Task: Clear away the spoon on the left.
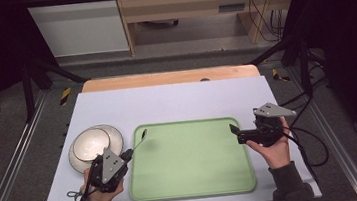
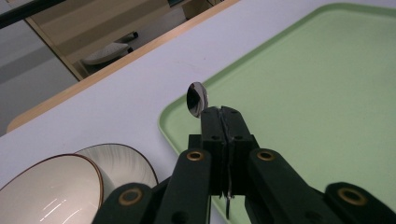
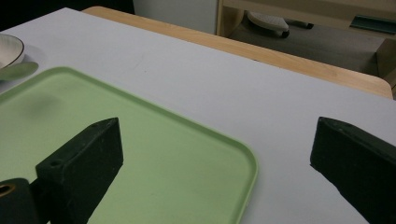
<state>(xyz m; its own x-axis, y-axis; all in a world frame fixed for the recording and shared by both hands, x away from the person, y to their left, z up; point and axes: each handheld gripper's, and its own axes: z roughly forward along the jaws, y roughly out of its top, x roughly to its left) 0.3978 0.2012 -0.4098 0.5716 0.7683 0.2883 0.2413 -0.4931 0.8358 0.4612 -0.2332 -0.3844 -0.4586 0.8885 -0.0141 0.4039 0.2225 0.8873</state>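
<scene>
- The worktop (image 1: 176, 100) is covered by a pale sheet, with a strip of bare wood showing along its far edge.
- A green tray (image 1: 195, 179) lies flat on the middle of the worktop, nearer the near edge than the far one, and it carries nothing on its surface.
- A white plate (image 1: 114, 132) with a dark rim sits near the left edge of the worktop, just beside the tray's left side.
- A white bowl (image 1: 89, 142) stands on that plate, upright, its rim also dark.
- The right gripper (image 1: 233, 129) is held in the person's hand at the tray's right edge, pointing across the tray toward the left; its jaws stand wide apart with nothing between them, as the right gripper view shows.
- The left gripper (image 1: 132, 150) is held in the person's hand between the plate and the tray's left side, near the tray's far left corner; its jaws are pressed together on the handle of a spoon.
- The spoon (image 2: 197, 99) is metal and sticks out past the jaw tips, its bowl raised above the far left corner of the tray, clear of the surface; its shadow falls on the tray.
</scene>
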